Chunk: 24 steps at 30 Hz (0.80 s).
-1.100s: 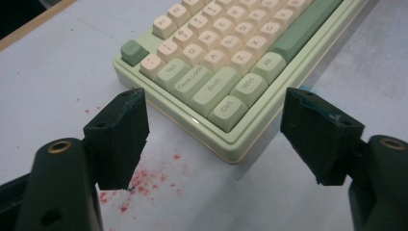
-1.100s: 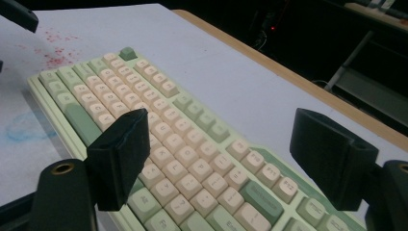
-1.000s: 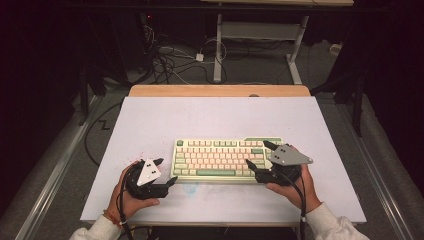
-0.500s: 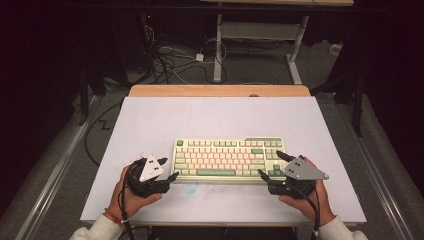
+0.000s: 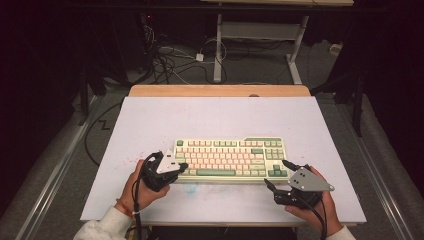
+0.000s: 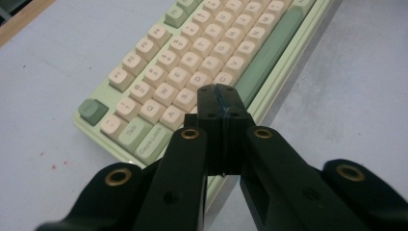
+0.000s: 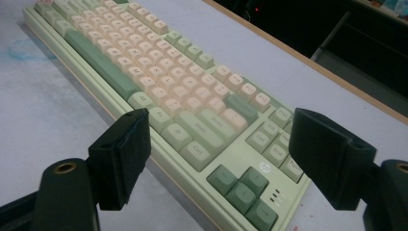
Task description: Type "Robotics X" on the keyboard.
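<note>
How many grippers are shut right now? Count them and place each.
1. The left gripper is shut on nothing, its tips over the keyboard's near-left corner. The right gripper is open, near the keyboard's near-right corner.

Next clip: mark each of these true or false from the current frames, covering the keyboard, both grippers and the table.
1. The left gripper has its jaws shut with nothing between them. True.
2. The right gripper is clamped on the keyboard. False: its jaws stand wide apart near the keyboard's right end, gripping nothing.
3. The keyboard lies flat on the table. True.
4. The keyboard's keys are all black. False: they are cream and green.
5. The left gripper's tips sit over the keyboard's left end. True.
</note>
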Motion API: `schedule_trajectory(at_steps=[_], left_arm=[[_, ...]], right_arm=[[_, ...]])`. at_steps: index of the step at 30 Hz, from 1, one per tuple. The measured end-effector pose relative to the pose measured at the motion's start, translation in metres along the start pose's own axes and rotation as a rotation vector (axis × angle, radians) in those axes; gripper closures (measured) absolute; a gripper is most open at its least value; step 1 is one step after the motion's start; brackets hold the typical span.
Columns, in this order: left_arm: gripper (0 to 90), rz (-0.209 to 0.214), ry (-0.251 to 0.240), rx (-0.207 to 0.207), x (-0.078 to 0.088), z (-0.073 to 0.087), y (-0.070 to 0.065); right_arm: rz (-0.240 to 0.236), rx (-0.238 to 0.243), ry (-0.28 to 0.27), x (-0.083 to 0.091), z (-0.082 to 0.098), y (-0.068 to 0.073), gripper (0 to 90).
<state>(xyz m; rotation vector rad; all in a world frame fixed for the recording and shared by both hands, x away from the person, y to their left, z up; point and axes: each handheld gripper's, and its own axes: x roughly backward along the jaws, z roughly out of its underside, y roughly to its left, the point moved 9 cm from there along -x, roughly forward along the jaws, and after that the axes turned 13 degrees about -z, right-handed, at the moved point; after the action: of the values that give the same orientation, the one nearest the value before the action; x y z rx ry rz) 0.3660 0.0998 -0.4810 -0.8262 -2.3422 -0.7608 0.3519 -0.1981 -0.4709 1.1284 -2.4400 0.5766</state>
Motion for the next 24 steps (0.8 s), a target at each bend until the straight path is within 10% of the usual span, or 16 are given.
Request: schedule_trajectory(at_steps=[24], left_arm=[[87.3, 0.118, 0.091, -0.133, -0.066, -0.051, -0.039]], right_arm=[[-0.019, 0.004, 0.038, -0.005, 0.013, 0.003, 23.2]])
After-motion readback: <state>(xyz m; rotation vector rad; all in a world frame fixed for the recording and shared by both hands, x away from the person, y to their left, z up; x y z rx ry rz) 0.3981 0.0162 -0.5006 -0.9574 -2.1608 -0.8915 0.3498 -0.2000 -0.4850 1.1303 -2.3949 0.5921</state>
